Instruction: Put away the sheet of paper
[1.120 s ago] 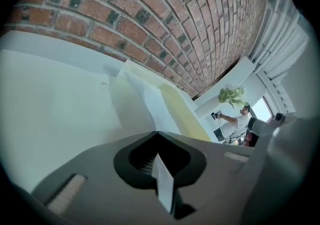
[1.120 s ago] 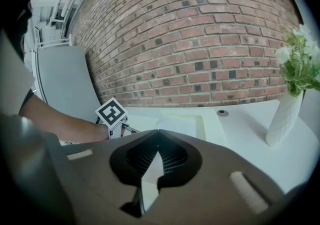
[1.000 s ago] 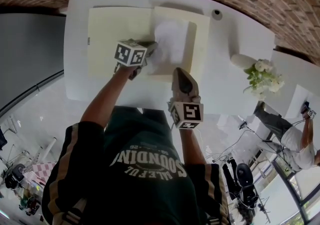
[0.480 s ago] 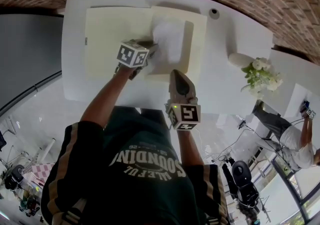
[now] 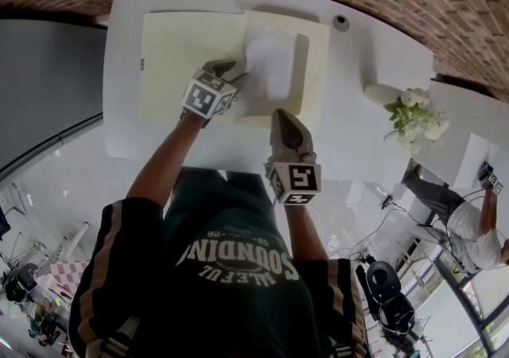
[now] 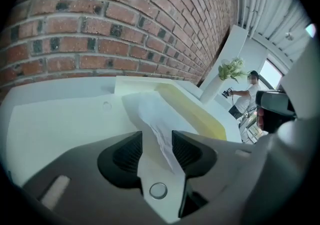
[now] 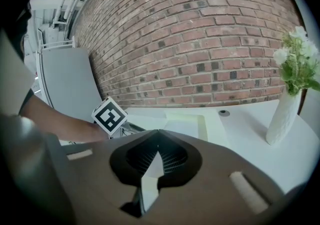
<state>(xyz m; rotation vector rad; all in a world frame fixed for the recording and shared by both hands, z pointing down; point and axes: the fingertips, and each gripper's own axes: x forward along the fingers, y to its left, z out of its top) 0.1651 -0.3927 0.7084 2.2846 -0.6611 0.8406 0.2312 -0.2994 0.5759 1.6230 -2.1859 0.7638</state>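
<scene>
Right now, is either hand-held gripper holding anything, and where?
Nothing. The left hand-held gripper has its jaws opening, the sheet of paper loose between them; the right hand-held gripper is shut, empty.

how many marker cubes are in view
2. One cube on the left gripper, tongs opening, paper between them, over the folder; the other on the right gripper, nearer the person. The far person's tool is too small to tell.
</scene>
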